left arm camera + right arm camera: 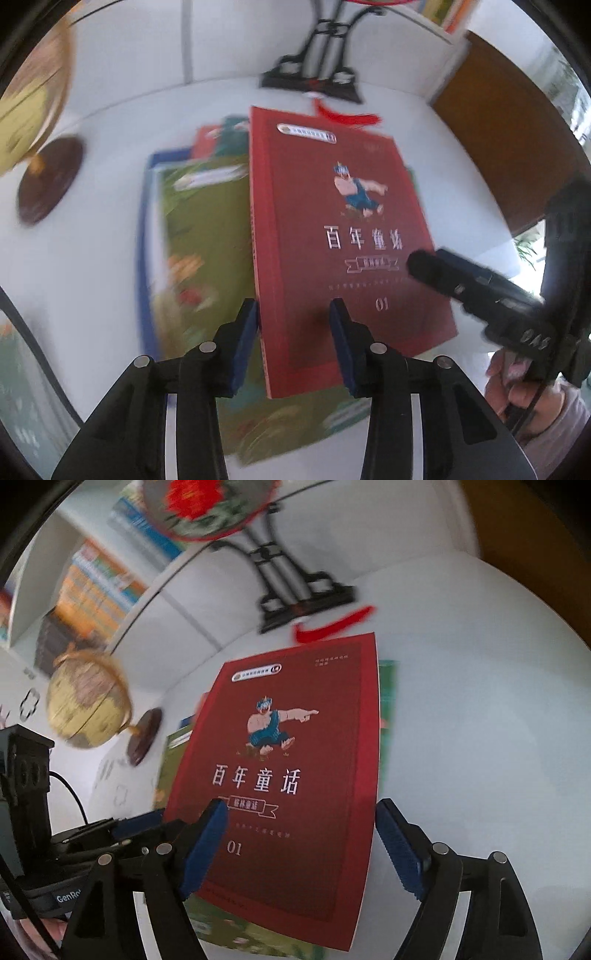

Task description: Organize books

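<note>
The red book [343, 229] lies on top of the green book [207, 236], right ahead of both my grippers. My left gripper [293, 343] sits narrow, straddling its spine edge near the corner; can't tell if it's pinching. My right gripper [303, 853] gapes wide around its lower edge, pads clear. Beyond the pile on the white table [480, 701]: a globe [88, 705].

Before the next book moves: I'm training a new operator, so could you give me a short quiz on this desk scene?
1. True or false: the red book with a cartoon figure lies on top of the green picture book.
2. Which stands beside the books? A) yellow globe on a dark round base; B) glass vase; C) desk lamp.
3. Fill in: the right gripper has its blue-padded jaws ___.
Key: 1 true; 2 A; 3 open.
</note>
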The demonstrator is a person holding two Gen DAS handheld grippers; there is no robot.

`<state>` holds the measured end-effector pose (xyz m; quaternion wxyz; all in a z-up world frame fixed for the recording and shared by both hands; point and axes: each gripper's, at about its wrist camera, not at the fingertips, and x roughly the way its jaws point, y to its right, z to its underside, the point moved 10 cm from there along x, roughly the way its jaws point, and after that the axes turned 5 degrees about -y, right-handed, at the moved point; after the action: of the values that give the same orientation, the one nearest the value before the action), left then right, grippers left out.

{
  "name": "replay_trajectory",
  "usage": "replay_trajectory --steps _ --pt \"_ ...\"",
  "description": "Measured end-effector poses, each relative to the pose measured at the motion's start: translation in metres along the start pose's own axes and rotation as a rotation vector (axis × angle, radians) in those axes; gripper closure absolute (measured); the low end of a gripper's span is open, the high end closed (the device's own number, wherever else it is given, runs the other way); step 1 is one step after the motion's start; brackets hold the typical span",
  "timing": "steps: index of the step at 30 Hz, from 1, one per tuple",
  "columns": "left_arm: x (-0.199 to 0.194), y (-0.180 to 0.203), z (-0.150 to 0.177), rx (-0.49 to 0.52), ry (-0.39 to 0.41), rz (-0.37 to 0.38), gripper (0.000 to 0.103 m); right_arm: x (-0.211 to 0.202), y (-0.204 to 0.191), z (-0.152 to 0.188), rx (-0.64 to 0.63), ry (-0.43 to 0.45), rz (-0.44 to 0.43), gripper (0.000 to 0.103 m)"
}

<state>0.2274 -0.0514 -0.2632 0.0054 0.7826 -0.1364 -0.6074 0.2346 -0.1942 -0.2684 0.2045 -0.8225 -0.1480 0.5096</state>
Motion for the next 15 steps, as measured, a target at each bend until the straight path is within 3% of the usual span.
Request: replay_trajectory --steps 6,9,15 --pt "-0.008 -0.058 0.007 -0.171 0.013 -0.015 0.064 0.016 -0.048 0.002 -0.099 -0.061 -0.162 0.022" --pt "-0.004 -0.067 -0.005 -0.228 0.012 0.015 0.059 0.015 -0.030 -0.003 -0.036 -0.020 -0.107 0.022" --pt "0.009 -0.057 -0.021 -0.235 0.015 0.037 0.044 0.017 -0.030 0.000 -0.028 -0.005 -0.130 0.015"
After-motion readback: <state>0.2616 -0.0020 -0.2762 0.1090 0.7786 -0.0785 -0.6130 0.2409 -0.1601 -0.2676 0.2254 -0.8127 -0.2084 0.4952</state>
